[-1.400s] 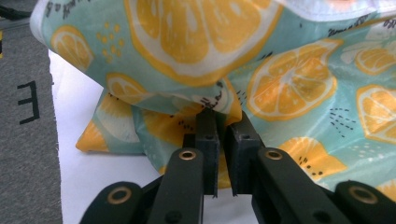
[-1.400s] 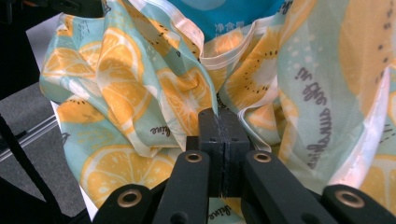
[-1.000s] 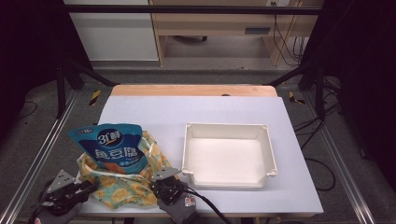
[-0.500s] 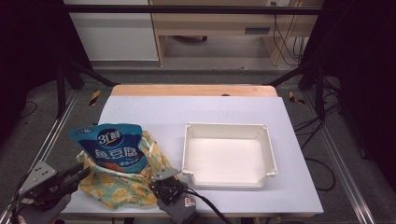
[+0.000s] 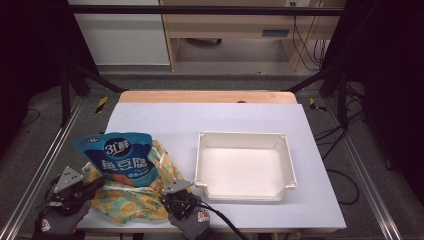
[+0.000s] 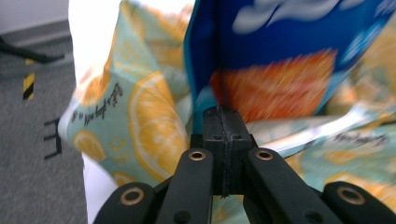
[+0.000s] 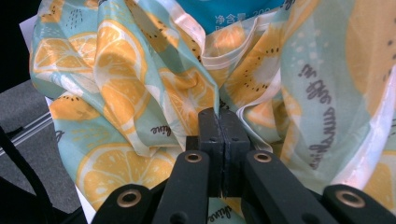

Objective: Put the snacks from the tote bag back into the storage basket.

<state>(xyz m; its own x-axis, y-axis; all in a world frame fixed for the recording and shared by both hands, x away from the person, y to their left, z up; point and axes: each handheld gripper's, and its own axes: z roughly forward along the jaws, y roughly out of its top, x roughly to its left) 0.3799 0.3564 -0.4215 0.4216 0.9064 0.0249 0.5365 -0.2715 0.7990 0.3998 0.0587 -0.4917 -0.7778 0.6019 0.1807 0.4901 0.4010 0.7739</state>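
Note:
A fabric bag (image 5: 131,204) printed with orange slices on teal lies crumpled at the table's front left. A blue snack packet (image 5: 120,156) stands in its mouth. My left gripper (image 5: 98,183) is at the bag's left edge. Its jaws have just been closing and now meet in the left gripper view (image 6: 223,112), with the bag's cloth (image 6: 154,121) and the packet's corner (image 6: 280,88) right at the tips, the cloth apparently pinched. My right gripper (image 5: 169,196) sits at the bag's right side, shut (image 7: 218,114) on a gathered fold of the bag (image 7: 187,93).
A white rectangular tray (image 5: 291,167) rests empty to the right of the bag. The pale table top (image 5: 200,117) ends in a wooden strip (image 5: 205,96) at the far edge. Metal rails (image 5: 40,170) run along both sides, with cables on the floor.
The left gripper swung out to the left, then came back right and up to the bag's edge with its jaws shut. The right gripper and bag stayed put.

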